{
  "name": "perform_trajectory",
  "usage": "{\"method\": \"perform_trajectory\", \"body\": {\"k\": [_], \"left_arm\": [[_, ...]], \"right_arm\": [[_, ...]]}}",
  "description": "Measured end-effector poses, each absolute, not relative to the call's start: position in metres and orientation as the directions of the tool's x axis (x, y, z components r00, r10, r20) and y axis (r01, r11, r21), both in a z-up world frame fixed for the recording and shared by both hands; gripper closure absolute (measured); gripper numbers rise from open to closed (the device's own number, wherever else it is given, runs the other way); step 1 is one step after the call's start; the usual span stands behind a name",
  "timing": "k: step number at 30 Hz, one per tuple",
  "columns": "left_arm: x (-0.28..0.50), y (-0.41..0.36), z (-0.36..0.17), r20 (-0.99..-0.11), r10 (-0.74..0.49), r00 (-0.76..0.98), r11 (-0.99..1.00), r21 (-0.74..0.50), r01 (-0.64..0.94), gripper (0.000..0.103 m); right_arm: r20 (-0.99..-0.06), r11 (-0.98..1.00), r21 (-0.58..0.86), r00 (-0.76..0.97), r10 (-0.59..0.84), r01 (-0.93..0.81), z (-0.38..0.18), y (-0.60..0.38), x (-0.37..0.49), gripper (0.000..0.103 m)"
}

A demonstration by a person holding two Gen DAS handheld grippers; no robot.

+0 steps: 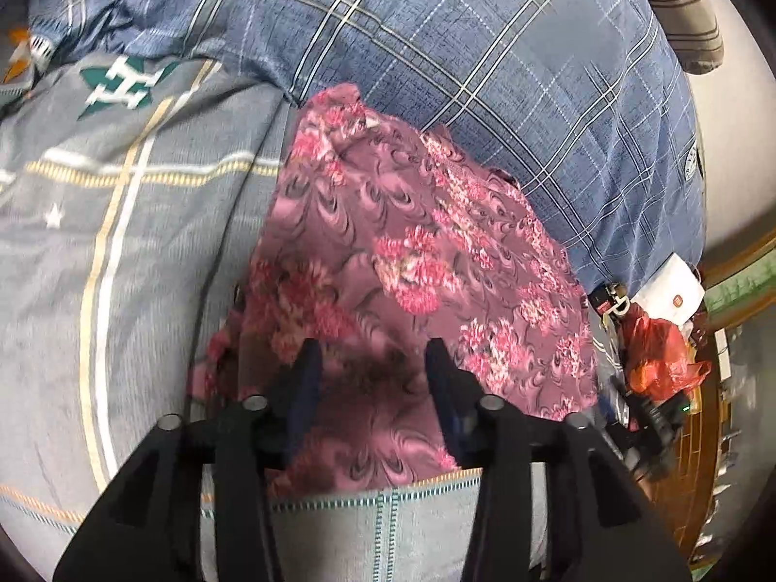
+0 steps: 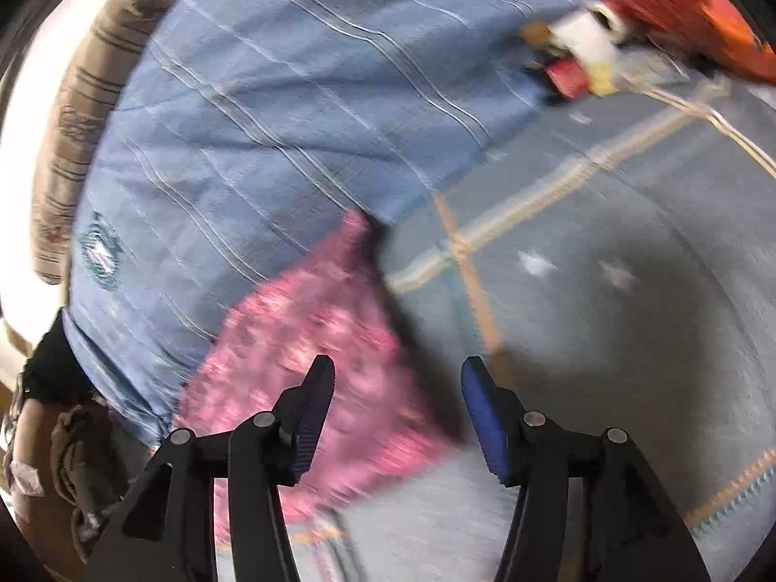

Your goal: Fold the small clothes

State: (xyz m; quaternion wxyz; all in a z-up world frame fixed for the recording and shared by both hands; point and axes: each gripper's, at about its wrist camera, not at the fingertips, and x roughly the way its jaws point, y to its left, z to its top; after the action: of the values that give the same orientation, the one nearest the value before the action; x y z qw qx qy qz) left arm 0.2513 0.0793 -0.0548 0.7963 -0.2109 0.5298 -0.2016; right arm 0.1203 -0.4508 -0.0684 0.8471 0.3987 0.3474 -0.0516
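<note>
Pink floral fabric garment (image 1: 388, 262) fills frame centre on grey checked bedsheet (image 1: 121, 242); left gripper (image 1: 371, 363) and right gripper (image 2: 397, 383) hover over it, jaws spread wide, holding nothing.

the grey bedsheet (image 2: 630, 320) lies bare ahead and to the right of the right gripper (image 2: 397, 368), whose fingers stand apart above it. in the right wrist view the pink floral garment (image 1: 388, 262) covers the bed to the left, under the left finger. beyond it the bulky blue plaid quilt (image 1: 509, 97) closes off the far side. a red plastic bag (image 1: 659, 354) and clutter crowd the bed edge beside the quilt.
</note>
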Motion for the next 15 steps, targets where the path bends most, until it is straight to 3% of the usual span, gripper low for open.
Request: {"method": "perform_trajectory", "body": {"k": [2,3,9,13,15], "left_arm": [[0.254,0.062,-0.063,-0.789,-0.525,0.32,0.843,-0.534,0.066,0.059],[0.254,0.058,-0.071,-0.8,-0.521,0.296,0.845,-0.533,0.047,0.06],[0.241,0.063,-0.065,-0.794,-0.521,0.315,0.842,-0.539,0.033,0.06],[0.238,0.073,-0.065,-0.789,-0.531,0.31,0.836,-0.548,0.038,0.06],[0.237,0.073,-0.059,-0.796,-0.526,0.299,0.841,-0.539,0.043,0.06]], "right_arm": [[-0.603,0.71,0.626,0.778,0.18,0.321,-0.069,-0.44,0.119,0.059],[-0.612,0.739,0.613,0.759,0.222,0.278,-0.068,-0.433,0.127,0.093],[-0.525,0.755,0.613,0.834,0.17,0.232,-0.038,-0.432,0.114,0.095],[-0.652,0.747,0.569,0.743,0.153,0.345,-0.079,-0.436,0.117,0.095],[-0.659,0.775,0.534,0.741,0.13,0.339,-0.071,-0.43,0.114,0.092]]}}
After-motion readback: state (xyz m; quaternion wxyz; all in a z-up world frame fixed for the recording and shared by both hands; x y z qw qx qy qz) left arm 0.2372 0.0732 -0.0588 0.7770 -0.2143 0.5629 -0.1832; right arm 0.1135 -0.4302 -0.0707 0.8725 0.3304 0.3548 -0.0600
